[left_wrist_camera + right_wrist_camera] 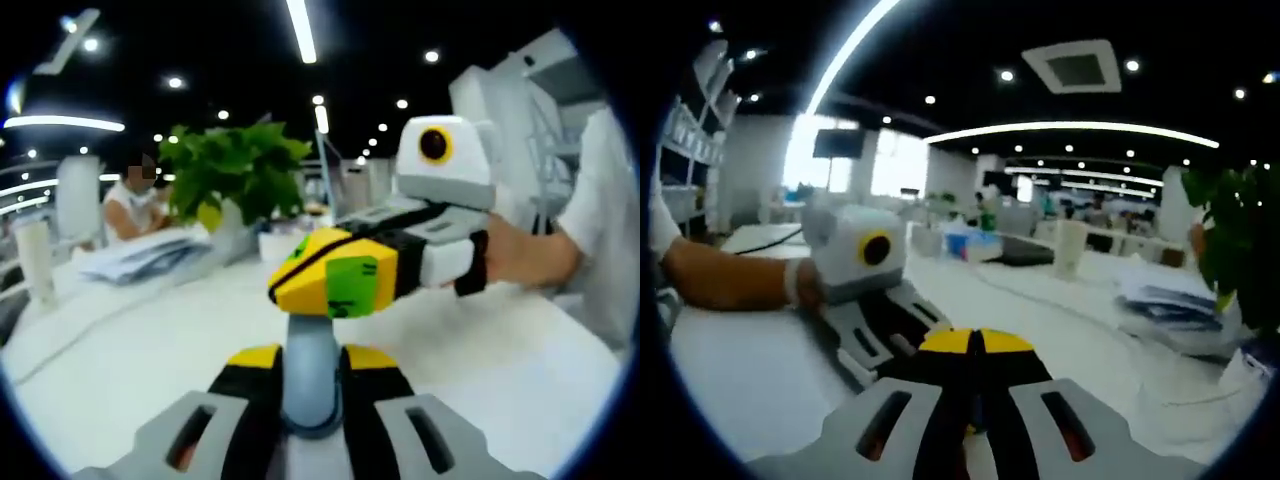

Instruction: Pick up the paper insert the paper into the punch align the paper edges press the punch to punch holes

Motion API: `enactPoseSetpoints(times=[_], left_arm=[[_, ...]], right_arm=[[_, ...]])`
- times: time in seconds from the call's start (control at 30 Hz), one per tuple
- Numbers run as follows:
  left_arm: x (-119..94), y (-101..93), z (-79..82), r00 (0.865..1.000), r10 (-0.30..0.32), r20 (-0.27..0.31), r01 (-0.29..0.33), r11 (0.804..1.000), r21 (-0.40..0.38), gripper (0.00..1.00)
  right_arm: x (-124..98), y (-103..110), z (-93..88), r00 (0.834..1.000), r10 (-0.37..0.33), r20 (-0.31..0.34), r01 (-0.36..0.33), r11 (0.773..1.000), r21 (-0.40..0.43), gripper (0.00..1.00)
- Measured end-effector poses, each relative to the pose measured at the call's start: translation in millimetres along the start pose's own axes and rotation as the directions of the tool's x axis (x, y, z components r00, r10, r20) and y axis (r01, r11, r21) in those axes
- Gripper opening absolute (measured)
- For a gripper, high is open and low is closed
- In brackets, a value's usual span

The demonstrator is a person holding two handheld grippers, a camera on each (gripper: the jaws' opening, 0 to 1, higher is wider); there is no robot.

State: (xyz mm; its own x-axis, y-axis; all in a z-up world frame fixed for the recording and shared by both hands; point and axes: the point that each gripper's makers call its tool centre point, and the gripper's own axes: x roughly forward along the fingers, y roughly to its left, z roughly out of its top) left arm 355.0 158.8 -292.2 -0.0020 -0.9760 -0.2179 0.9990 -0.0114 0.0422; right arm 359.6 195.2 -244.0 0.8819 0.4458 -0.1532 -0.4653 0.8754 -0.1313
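Observation:
My left gripper (312, 355) rises from the bottom of the left gripper view, yellow-tipped jaws apart. A grey-blue bar sits in the gap; I cannot tell what it is. My right gripper (330, 280) comes in from the right just past those tips, held by a person's hand (520, 250). In the right gripper view my right gripper (975, 345) has its yellow tips pressed together with nothing between them. The left gripper (885, 335) lies under and behind them, held by a forearm (730, 280). A loose stack of papers (150, 255) (1170, 305) lies far across the white table (130, 370).
A leafy green plant (240, 175) (1240, 240) in a white pot stands by the paper stack. A white cylinder (35, 265) (1070, 248) stands on the table. A seated person (130, 205) is behind the papers. More desks stretch into the office behind.

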Motion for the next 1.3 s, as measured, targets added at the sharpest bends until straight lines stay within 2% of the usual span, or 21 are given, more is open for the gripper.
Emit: enactPoseSetpoints(times=[0.1,0.27,0.33,0.43,0.5,0.6,0.63,0.67,0.7,0.8,0.87,1.1,1.2,1.27,1.3], left_arm=[[0,-0.9,-0.2,1.000,-0.001,0.000,0.001,1.000,0.001,0.25],[0,-3.3,-0.7,1.000,0.000,-0.001,0.000,1.000,0.001,0.25],[0,-3.8,-0.7,1.000,0.001,0.000,-0.001,1.000,0.001,0.25],[0,-3.7,-0.6,1.000,0.002,0.000,-0.002,1.000,0.000,0.25],[0,-3.8,-0.8,1.000,0.001,-0.001,-0.001,1.000,-0.001,0.25],[0,-4.1,-0.7,1.000,0.001,-0.002,-0.001,1.000,-0.001,0.25],[0,-4.2,-0.7,1.000,0.001,-0.002,-0.001,1.000,0.000,0.25],[0,-4.0,-0.7,1.000,0.001,-0.002,-0.001,1.000,-0.002,0.25],[0,-4.0,-0.5,1.000,0.001,-0.001,-0.001,1.000,-0.003,0.25],[0,-4.0,-0.4,1.000,0.000,-0.001,0.000,1.000,-0.004,0.25],[1,-4.1,-0.3,1.000,0.000,-0.001,0.000,1.000,-0.005,0.25],[1,-5.3,-1.0,1.000,0.002,-0.005,-0.002,1.000,-0.011,0.25],[1,-5.6,-1.2,1.000,0.001,-0.005,-0.001,1.000,-0.012,0.25],[1,-5.7,-1.0,1.000,0.000,-0.004,0.000,1.000,-0.013,0.25],[1,-5.8,-1.2,1.000,0.000,-0.005,0.000,1.000,-0.014,0.25]], right_arm=[[-1,2,-0.5,1.000,-0.017,-0.018,0.017,1.000,-0.014,0.04],[-4,-8,-10.0,0.998,-0.019,-0.067,0.028,0.991,0.131,0.02],[-5,-10,-11.1,0.998,-0.021,-0.051,0.029,0.987,0.158,0.02],[-5,-10,-11.6,0.998,-0.035,-0.051,0.043,0.983,0.177,0.02],[-5,-15,-24.9,0.994,-0.056,-0.091,0.070,0.984,0.167,0.02],[-5,-18,-41.5,0.996,-0.048,-0.072,0.065,0.963,0.262,0.02],[-5,-19,-42.6,0.998,-0.046,-0.052,0.059,0.949,0.308,0.02],[-4,-21,-38.6,0.999,-0.038,-0.016,0.041,0.948,0.317,0.02],[-5,-22,-42.4,0.999,-0.038,-0.036,0.048,0.945,0.322,0.02],[-5,-21,-42.8,0.999,-0.035,-0.016,0.038,0.937,0.346,0.02],[-5,-19,-42.2,0.999,-0.037,-0.013,0.040,0.937,0.348,0.02],[-6,-14,-38.1,0.999,-0.050,-0.015,0.052,0.954,0.294,0.03],[-9,-13,-17.0,0.998,-0.049,0.050,0.033,0.959,0.282,0.03],[-10,-13,-10.9,0.998,-0.049,0.042,0.035,0.959,0.281,0.03],[-10,-12,-10.4,0.998,-0.050,0.031,0.041,0.968,0.249,0.03]])
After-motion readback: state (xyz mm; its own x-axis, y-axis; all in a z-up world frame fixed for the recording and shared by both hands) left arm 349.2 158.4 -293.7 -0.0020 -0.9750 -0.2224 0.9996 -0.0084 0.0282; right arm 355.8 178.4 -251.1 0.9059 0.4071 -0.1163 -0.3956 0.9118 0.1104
